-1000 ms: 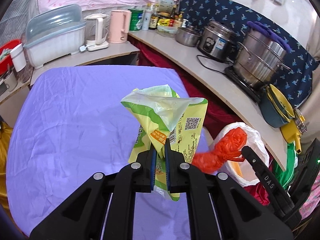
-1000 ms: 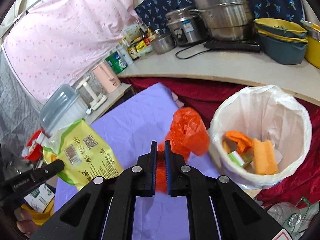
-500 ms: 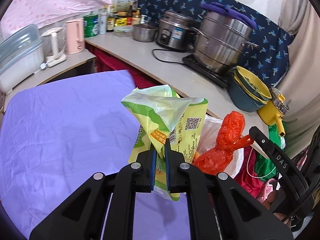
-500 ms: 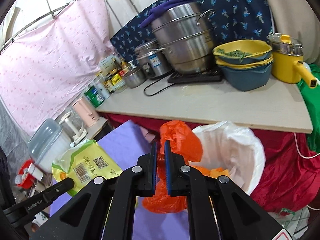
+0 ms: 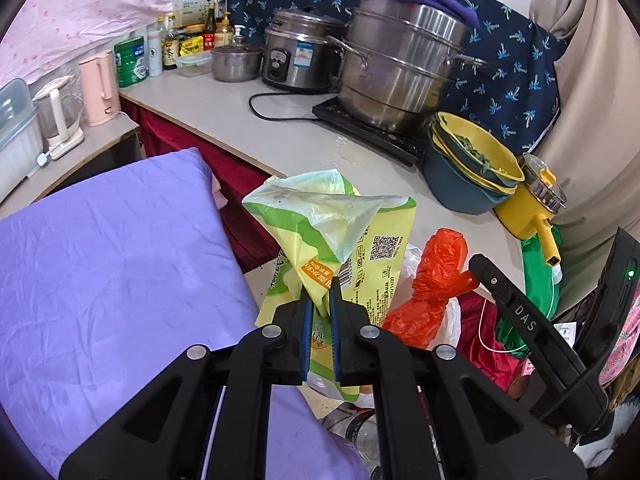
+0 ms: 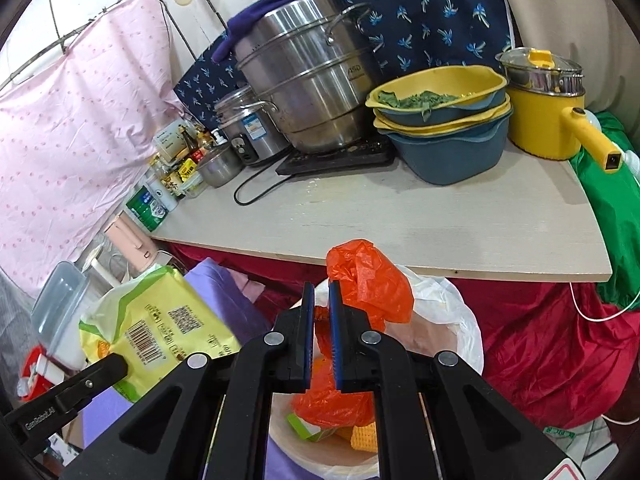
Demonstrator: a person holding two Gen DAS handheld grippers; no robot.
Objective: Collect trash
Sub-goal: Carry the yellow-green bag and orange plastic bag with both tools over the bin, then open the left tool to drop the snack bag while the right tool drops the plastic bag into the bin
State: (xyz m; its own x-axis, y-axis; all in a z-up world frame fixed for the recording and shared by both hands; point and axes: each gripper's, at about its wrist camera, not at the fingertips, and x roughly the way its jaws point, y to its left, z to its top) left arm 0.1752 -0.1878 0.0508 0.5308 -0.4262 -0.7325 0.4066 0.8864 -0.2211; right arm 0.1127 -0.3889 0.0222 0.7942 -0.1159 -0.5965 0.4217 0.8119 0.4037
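Left wrist view.
- Left gripper: jaws nearly closed, pinching the yellow-green snack bag by a gathered fold near its lower part, so the empty bag stands up above the jaws instead of trailing.
- Snack bag: held beside the white-lined bin, which it mostly hides; just off the edge of the purple cloth.
- Orange plastic bag: directly in front of the bin liner, hanging from the right gripper's finger.

Right wrist view.
- Right gripper: jaws nearly closed on a twist of the orange plastic bag, its bulk hanging over the bin mouth (apparently placed for a drop).
- Bin: below the front edge of the bench; holds scraps already.
- Snack bag: beside the bin, over the cloth side, likely next in.
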